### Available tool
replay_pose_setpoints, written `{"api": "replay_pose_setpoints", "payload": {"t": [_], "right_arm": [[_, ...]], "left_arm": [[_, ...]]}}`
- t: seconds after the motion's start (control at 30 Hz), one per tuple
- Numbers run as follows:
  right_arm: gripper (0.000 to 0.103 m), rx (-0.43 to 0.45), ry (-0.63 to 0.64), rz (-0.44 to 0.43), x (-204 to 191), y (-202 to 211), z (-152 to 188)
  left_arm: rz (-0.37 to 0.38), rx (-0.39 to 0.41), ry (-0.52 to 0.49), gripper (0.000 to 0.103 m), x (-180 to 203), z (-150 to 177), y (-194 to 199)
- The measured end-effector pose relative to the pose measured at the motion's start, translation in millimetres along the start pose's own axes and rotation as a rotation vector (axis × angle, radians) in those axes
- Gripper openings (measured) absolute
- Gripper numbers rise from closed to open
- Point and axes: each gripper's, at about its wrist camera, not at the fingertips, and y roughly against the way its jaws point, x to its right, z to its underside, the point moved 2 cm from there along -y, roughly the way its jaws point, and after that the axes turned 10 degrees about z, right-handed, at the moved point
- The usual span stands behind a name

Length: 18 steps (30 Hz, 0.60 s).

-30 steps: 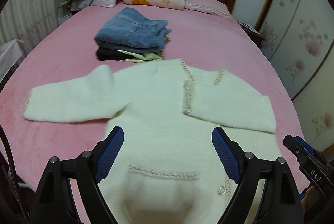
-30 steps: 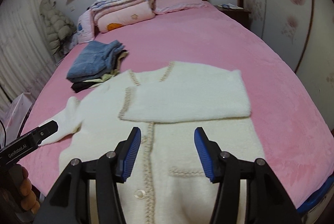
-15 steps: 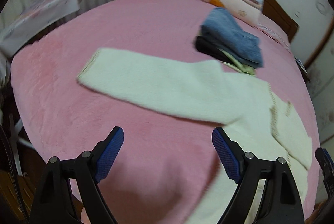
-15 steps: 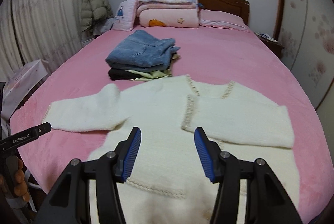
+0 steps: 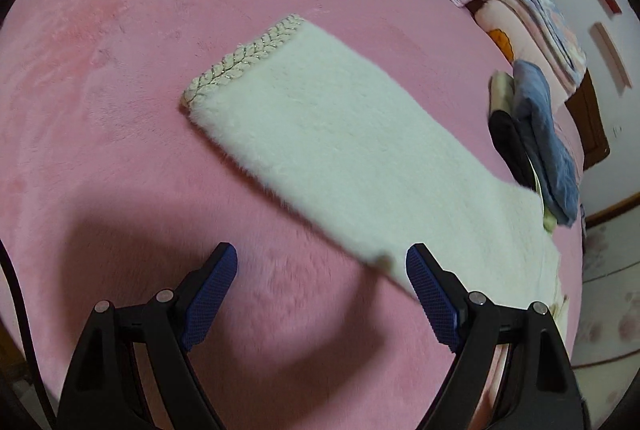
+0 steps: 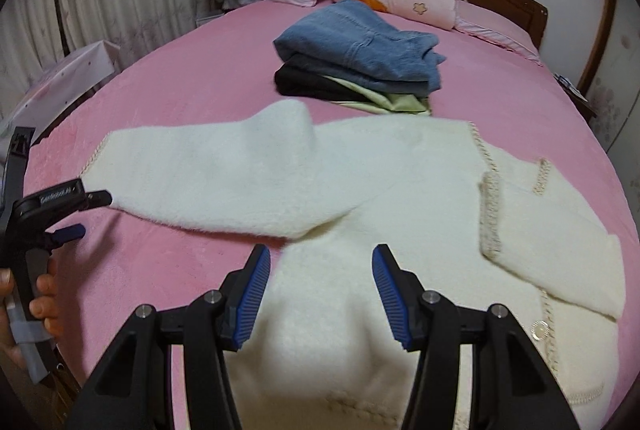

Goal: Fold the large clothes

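The cardigan [image 6: 360, 213] lies flat on the bed [image 5: 100, 41], one sleeve folded. I've swung my left gripper [image 5: 320, 294] from its body to the spread sleeve [image 5: 320, 133] ahead; both jaws gape empty, right gripper [image 6: 320, 294] over the hem.

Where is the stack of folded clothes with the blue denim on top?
In the right wrist view, the stack of folded clothes sits mid-bed on the pink bedspread, just beyond the white fluffy cardigan, before the pillows.
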Motion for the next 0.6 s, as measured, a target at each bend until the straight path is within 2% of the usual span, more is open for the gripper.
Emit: {"api": "replay_pose_setpoints", "payload": {"t": [0.1, 0.27, 0.3, 0.33, 0.37, 0.4, 0.43, 0.5, 0.6], "right_arm": [[0.053, -0.011, 0.017, -0.006, -9.6, -11.1, 0.1], [0.053, -0.04, 0.019, -0.004, -12.8, -28.8, 3.6], [0.053, -0.045, 0.018, -0.001, -12.3, -31.3, 4.5], [0.053, -0.051, 0.015, 0.004, -10.6, -34.9, 6.1], [0.053, -0.057, 0.011, 0.008, -8.6, -37.7, 7.3], [0.053, -0.061, 0.008, 0.011, -7.2, -39.8, 7.7], [0.053, -0.069, 0.0, 0.016, -4.1, -42.7, 9.0], [0.053, -0.076, -0.015, 0.022, 1.9, -45.3, 9.8], [0.053, -0.075, -0.041, 0.031, 14.2, -45.5, 10.5]], "left_arm": [[0.013, 0.035, 0.016, 0.086, -8.4, -15.2, -13.1], [-0.015, 0.08, -0.001, 0.086, -0.8, -36.0, -31.3], [-0.031, 0.092, -0.008, 0.076, 3.9, -38.4, -33.8], [-0.05, 0.104, -0.017, 0.052, 10.0, -41.2, -35.1], [-0.077, 0.112, -0.037, 0.04, 17.0, -43.6, -37.6], [-0.108, 0.115, -0.056, 0.021, 23.8, -44.6, -39.0], [-0.132, 0.134, -0.071, 0.009, 30.0, -45.5, -37.2], [-0.126, 0.168, -0.104, 0.007, 44.0, -46.8, -29.1], [-0.116, 0.246, -0.204, 0.007, 85.0, -39.7, -5.1]]}}
